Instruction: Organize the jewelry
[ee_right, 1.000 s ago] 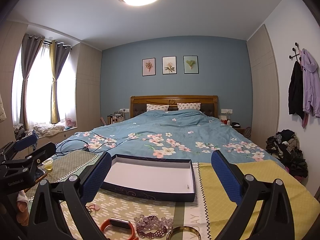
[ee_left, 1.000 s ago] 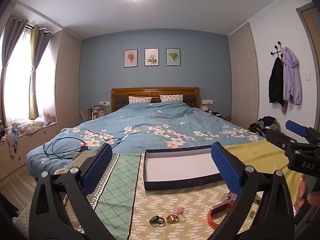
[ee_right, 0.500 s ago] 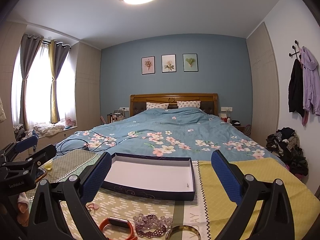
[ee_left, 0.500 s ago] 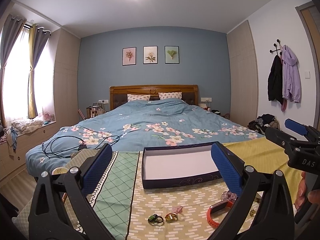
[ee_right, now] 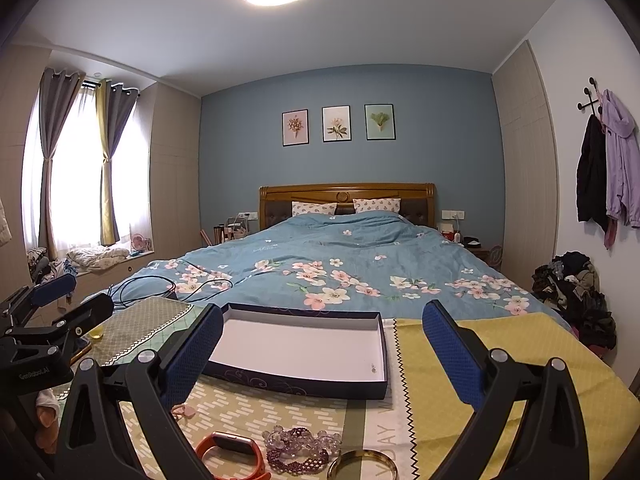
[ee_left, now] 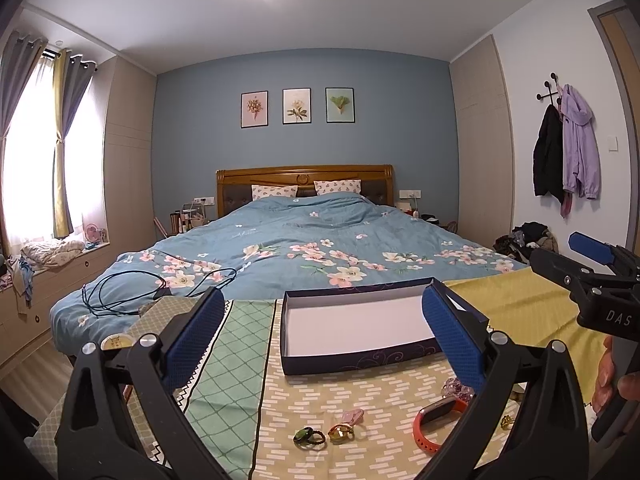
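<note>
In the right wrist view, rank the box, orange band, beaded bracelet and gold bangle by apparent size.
1. Box, clearly largest.
2-4. Beaded bracelet, orange band and gold bangle look alike; the frame edge crops the band and bangle, so unranked.

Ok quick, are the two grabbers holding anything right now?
Left gripper: open, holding nothing.
Right gripper: open, holding nothing.

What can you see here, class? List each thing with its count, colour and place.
Box: one, navy with white inside, on the cloth, nearly empty.
Rings: two, green and amber, near edge.
Watch band: one, orange, beside beads.
Beaded bracelets: a cluster, clear and purple.
Bangle: one, gold, right of beads.
Bed: one, blue floral, behind.
Left gripper: blue jaws open.
Right gripper: blue jaws open.
</note>
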The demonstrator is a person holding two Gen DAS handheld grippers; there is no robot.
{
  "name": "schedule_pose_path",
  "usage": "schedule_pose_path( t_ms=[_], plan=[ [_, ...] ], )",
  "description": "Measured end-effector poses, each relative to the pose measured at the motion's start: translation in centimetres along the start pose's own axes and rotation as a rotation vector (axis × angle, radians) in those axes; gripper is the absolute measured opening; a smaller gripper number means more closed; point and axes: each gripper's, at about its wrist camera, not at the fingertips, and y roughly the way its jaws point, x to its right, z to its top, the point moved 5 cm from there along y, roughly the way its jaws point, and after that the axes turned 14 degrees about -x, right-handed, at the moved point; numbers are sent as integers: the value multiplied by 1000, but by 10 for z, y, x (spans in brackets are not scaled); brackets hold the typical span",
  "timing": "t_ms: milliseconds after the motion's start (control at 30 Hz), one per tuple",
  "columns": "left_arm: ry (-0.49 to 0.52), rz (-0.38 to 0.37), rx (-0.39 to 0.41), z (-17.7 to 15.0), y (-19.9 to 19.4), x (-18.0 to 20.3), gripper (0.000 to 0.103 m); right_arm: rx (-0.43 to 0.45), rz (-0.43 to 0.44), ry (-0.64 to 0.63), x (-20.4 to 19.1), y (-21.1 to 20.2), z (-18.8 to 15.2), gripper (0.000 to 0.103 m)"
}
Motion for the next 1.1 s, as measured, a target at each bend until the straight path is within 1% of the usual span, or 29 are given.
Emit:
schedule_pose_path(
  t_ms=[200,333,400,433,567,600,667,700,733,767,800,833,867,933,967,1000,1033,1067,1100],
  plan=[
    [14,-25,-41,-4,12,4,97,-32,-6,-1,5,4,-1,96],
    [49,-88,-135,-14,31,13,97,-97,-25,-15,13,13,-7,96],
    [83,-107,-204,-23,46,21,97,-167,-31,-19,22,22,-14,96],
    [106,-128,-241,-28,53,26,97,-207,-33,-21,26,27,-19,96],
    [193,-175,-348,-51,76,47,97,-391,-25,-24,45,47,-48,95],
    [211,-186,-369,-56,80,53,97,-425,-17,-22,49,50,-54,93],
    [239,-224,-414,-66,88,62,93,-497,-5,-19,54,58,-67,87],
    [251,-236,-428,-71,92,67,87,-522,1,-17,56,61,-72,82],
    [257,-251,-438,-76,91,69,84,-548,13,-15,56,64,-76,76],
    [268,-270,-453,-79,93,73,83,-575,28,-18,55,67,-81,72],
    [273,-281,-462,-83,93,79,80,-595,36,-21,55,69,-84,67],
    [277,-285,-474,-85,92,83,77,-615,42,-25,55,72,-87,65],
    [283,-286,-489,-86,93,84,76,-640,50,-30,55,76,-91,64],
    [284,-298,-525,-90,98,87,66,-674,51,-42,54,82,-98,55],
    [278,-307,-540,-92,100,87,64,-695,53,-46,54,85,-102,52],
    [268,-321,-559,-94,102,86,60,-706,57,-46,53,87,-103,48],
    [261,-332,-573,-94,104,85,59,-713,62,-45,54,88,-104,43],
    [254,-339,-586,-95,105,84,57,-725,69,-42,55,90,-105,40],
    [247,-345,-601,-96,107,83,54,-731,73,-37,56,91,-106,36]
  ],
)
